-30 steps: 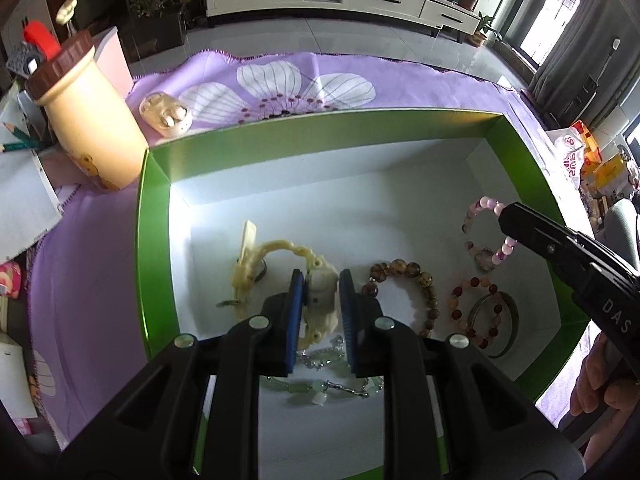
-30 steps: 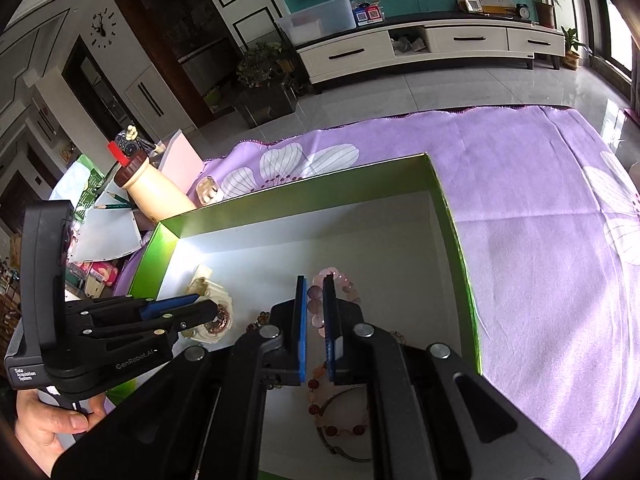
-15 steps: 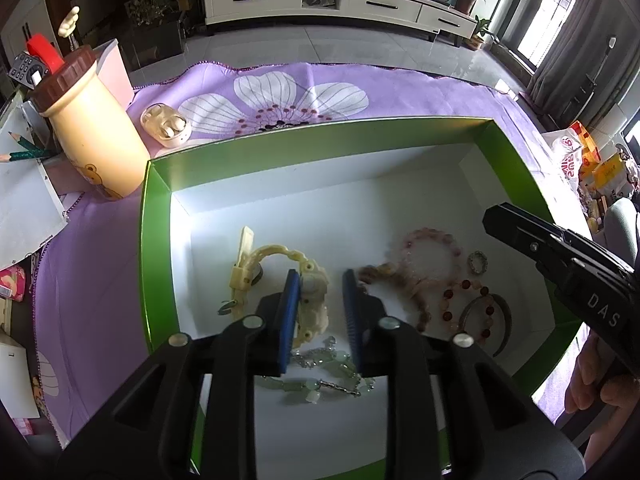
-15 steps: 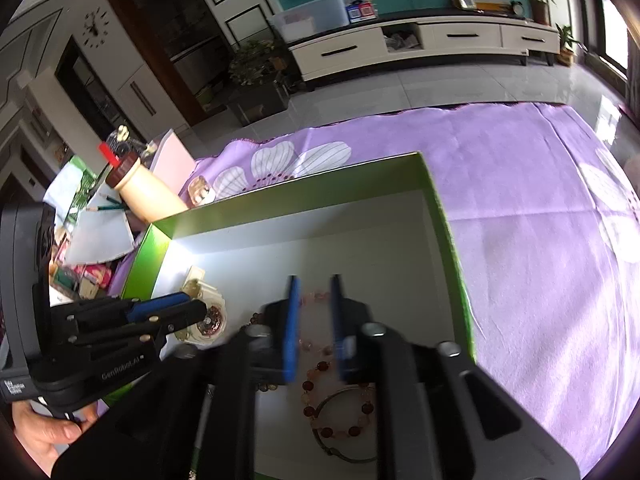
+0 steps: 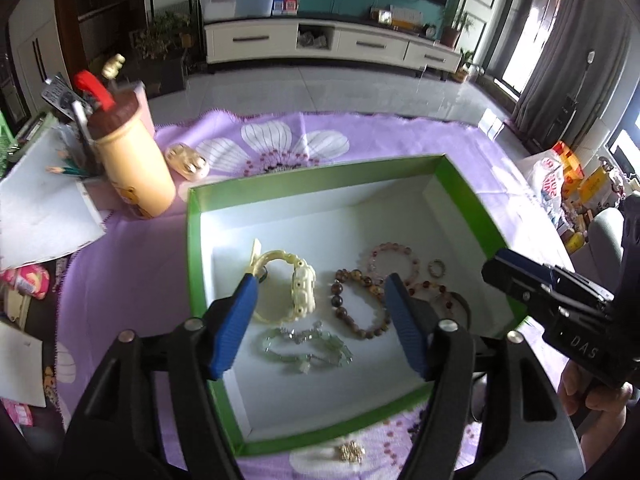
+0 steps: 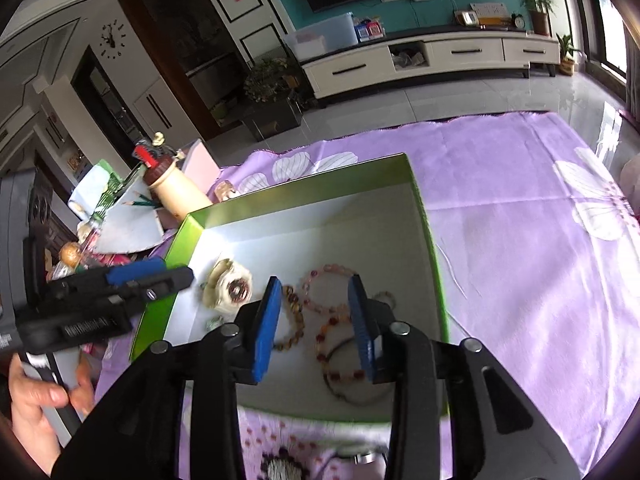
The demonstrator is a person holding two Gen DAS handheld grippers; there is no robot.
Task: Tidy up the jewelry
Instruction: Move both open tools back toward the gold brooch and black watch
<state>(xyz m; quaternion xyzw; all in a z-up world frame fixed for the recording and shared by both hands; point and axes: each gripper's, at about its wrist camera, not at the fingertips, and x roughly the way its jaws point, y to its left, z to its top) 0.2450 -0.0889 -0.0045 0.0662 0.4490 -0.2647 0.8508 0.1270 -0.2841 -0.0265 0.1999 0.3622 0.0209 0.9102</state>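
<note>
A green box [image 5: 192, 264] with a white floor holds the jewelry. In it lie a cream watch [image 5: 300, 292], a brown bead bracelet [image 5: 360, 308], a pink bead bracelet [image 5: 394, 258], a red bead bracelet [image 5: 436, 292], a small ring [image 5: 436, 268] and a pale green chain [image 5: 308, 346]. My left gripper [image 5: 320, 282] hovers above the watch, jaws opening, nothing between its pads. My right gripper [image 6: 314, 280] hangs over the pink bracelet [image 6: 332, 286] and red bracelet [image 6: 340, 356], jaws opening and empty. The watch [image 6: 230, 290] lies to its left.
The box sits on a purple flowered cloth [image 5: 360, 140]. A cream bottle with a brown lid [image 5: 132, 172], an earbud case [image 5: 187, 160] and papers [image 5: 40, 216] stand at the left. A small gold trinket [image 5: 351, 451] lies on the cloth before the box's near wall.
The left gripper let go of the cream watch, opened wide and rose. The right gripper dropped the pink bracelet into the box, opened and drew back.
</note>
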